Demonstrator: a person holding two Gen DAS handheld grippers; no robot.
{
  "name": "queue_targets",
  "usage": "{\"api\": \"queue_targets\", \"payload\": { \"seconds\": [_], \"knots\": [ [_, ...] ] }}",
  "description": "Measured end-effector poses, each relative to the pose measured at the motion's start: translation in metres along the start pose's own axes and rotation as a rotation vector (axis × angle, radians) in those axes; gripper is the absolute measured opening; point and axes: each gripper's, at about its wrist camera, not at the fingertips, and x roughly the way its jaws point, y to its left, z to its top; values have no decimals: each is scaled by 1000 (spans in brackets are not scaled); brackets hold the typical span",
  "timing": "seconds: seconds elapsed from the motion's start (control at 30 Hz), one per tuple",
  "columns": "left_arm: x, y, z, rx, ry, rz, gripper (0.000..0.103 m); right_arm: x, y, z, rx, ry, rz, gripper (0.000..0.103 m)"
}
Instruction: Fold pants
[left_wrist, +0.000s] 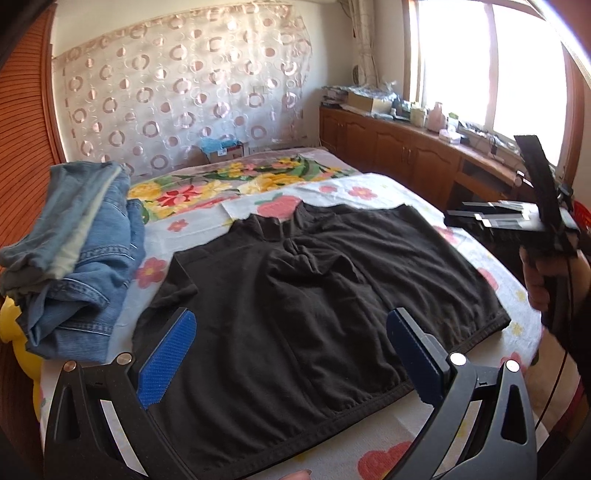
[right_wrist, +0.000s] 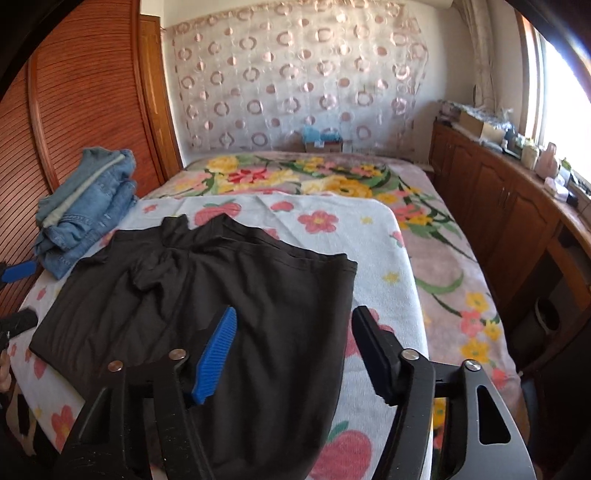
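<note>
Black pants (left_wrist: 314, 314) lie spread flat on the floral blanket (left_wrist: 351, 192) on the bed; they also show in the right wrist view (right_wrist: 207, 306). My left gripper (left_wrist: 291, 321) is open and empty, hovering just above the near part of the pants. My right gripper (right_wrist: 295, 314) is open and empty above the pants' right edge. The right gripper also shows at the right edge of the left wrist view (left_wrist: 480, 218), held by a hand. A blue pad of the left gripper (right_wrist: 16, 272) shows at the left edge of the right wrist view.
A pile of folded blue jeans (left_wrist: 77, 254) sits on the bed to the left of the pants, also in the right wrist view (right_wrist: 85, 210). Wooden cabinets (left_wrist: 399, 147) with clutter stand along the window on the right. A wooden slatted wall (right_wrist: 74, 110) stands on the left.
</note>
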Motion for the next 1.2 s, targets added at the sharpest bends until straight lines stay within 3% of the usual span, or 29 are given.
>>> {"api": "queue_targets", "payload": {
  "seconds": [0.17,0.6,0.77,0.8,0.87,0.93,1.03,1.13,1.2],
  "knots": [
    [16,5,-8,-3,39,-5,103,16,-15,22,50,51,2,48],
    [41,14,-26,-16,136,7,103,44,-31,45,124,139,16,37],
    [46,15,-30,-24,153,-1,103,50,-36,51,150,140,43,22],
    [47,16,-31,-26,157,-1,103,52,-38,52,156,143,57,13],
    [51,17,-32,-26,170,4,103,44,-43,52,164,98,-4,4],
    [53,17,-35,-29,189,9,103,29,-52,54,195,18,-62,3],
    [56,18,-38,-35,197,0,103,23,-57,57,186,3,-171,3],
    [56,17,-39,-39,198,-8,103,23,-61,53,196,34,-177,4],
    [55,16,-39,-40,196,-11,103,20,-58,52,198,30,-134,8]
  ]
}}
